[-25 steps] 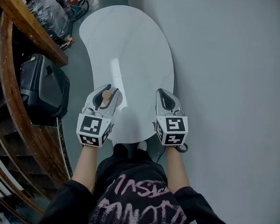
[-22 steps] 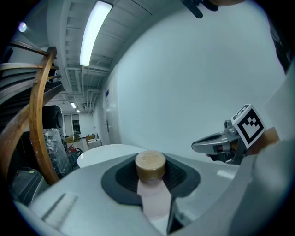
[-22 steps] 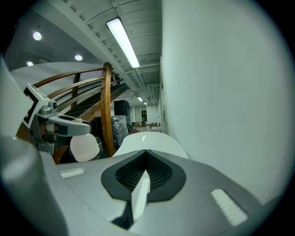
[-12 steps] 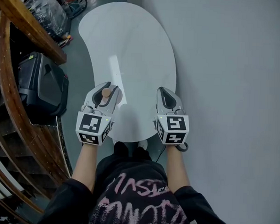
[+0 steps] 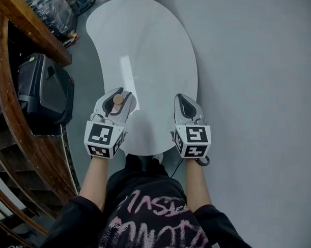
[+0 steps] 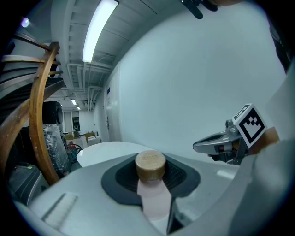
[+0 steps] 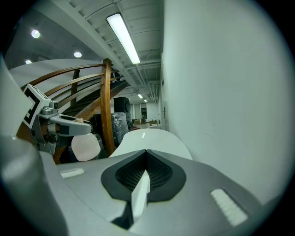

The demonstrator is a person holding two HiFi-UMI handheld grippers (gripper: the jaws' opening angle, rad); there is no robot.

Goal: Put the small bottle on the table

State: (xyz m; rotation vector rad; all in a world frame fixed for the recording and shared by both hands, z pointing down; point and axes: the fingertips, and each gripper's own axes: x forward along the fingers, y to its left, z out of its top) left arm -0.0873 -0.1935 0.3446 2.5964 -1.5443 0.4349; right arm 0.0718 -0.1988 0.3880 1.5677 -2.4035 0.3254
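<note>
left tool (image 5: 117, 95): clamping the small bottle (image 6: 151, 184)
right tool (image 5: 184, 102): closed, empty
risk: let go near the tabletop (image 5: 147, 54) edge and it probably tips off

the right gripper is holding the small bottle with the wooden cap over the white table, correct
No: it is the left gripper that holds the small bottle over the white table, as the left gripper view shows. The right gripper is shut on nothing.

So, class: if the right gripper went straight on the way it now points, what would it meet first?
Probably nothing: the right gripper, jaws shut, points along above the white curved table, beside the pale wall. Depth is unclear.
</note>
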